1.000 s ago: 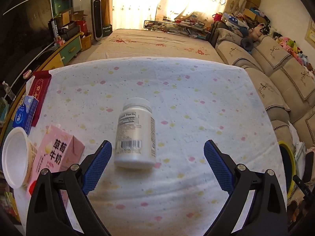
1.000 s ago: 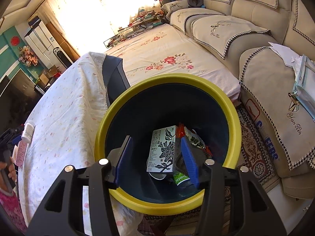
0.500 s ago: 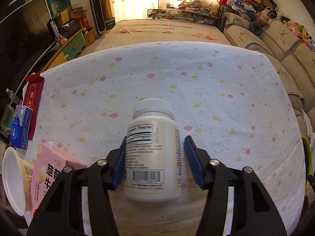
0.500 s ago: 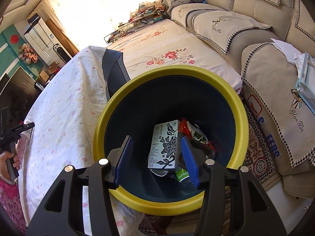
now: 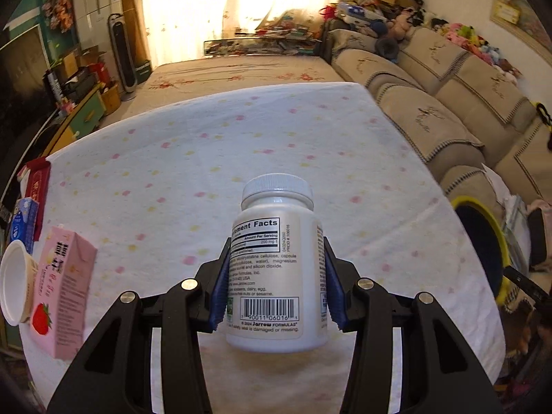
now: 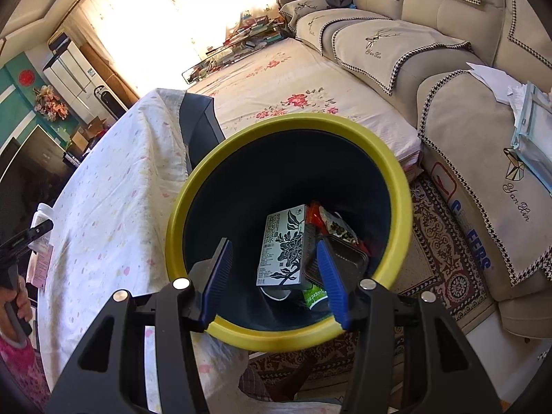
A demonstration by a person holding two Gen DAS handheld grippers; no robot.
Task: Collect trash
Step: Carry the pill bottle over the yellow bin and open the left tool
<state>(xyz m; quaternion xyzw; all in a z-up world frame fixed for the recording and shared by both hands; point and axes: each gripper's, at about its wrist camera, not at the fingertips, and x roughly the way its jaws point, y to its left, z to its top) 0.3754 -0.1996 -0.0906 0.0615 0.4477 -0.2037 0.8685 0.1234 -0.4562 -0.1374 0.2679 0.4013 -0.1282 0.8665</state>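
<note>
the bin [image 6: 396, 186] with the yellow rim sits beside the table [image 5: 241, 145], and the right gripper [image 6: 277, 277] hangs over its mouth, fingers apart and empty. the left gripper [image 5: 276, 284] is clamped on the white bottle [image 5: 276, 269], one blue pad on each side, cap pointing away, above the dotted tablecloth.

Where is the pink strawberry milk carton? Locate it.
Left wrist view, far left: the pink carton lies on the tablecloth beside the white cup, left of the held bottle.

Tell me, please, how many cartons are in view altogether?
2. A pink strawberry-milk carton stands at the table's left edge beside a white cup; a black-and-white floral carton lies inside the yellow-rimmed bin. More may be buried under it.
</note>
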